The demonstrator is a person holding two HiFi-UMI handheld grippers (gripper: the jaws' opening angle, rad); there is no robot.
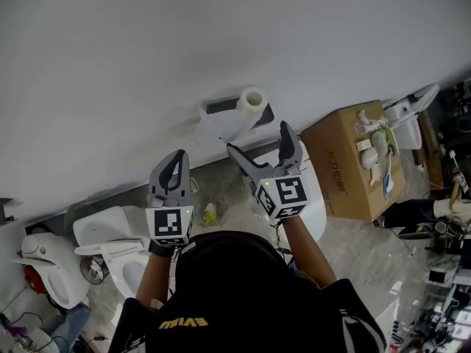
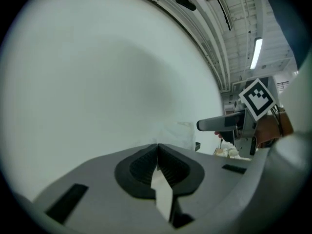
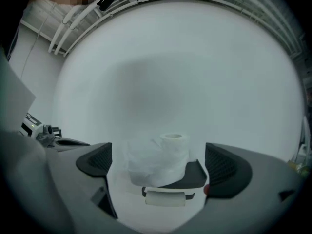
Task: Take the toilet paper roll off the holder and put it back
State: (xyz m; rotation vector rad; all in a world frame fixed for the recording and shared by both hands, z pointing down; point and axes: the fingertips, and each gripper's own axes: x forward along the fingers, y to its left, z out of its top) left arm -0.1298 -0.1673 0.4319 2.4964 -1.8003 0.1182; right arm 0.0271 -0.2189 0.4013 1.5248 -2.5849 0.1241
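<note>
Right gripper [image 1: 259, 140] gapes wide at the toilet paper roll [image 3: 163, 160], apparently atop the holder [image 3: 195, 175], ready to grab. Left gripper [image 2: 157, 152] idles, pinched together on nothing.

You face a plain white wall [image 1: 221, 43] that fills most of your view. Below it runs a grey mottled floor [image 1: 210, 187], with a small yellow thing [image 1: 210, 213] lying on it. At your left stands a white toilet [image 1: 118, 250], and another [image 1: 45, 274] further left. At your right a brown cardboard box [image 1: 340, 169] stands by the wall, with small white things on top and dark clutter beyond. Overhead, 1 lit strip lamp [image 2: 256, 52] hangs among ceiling rails.
</note>
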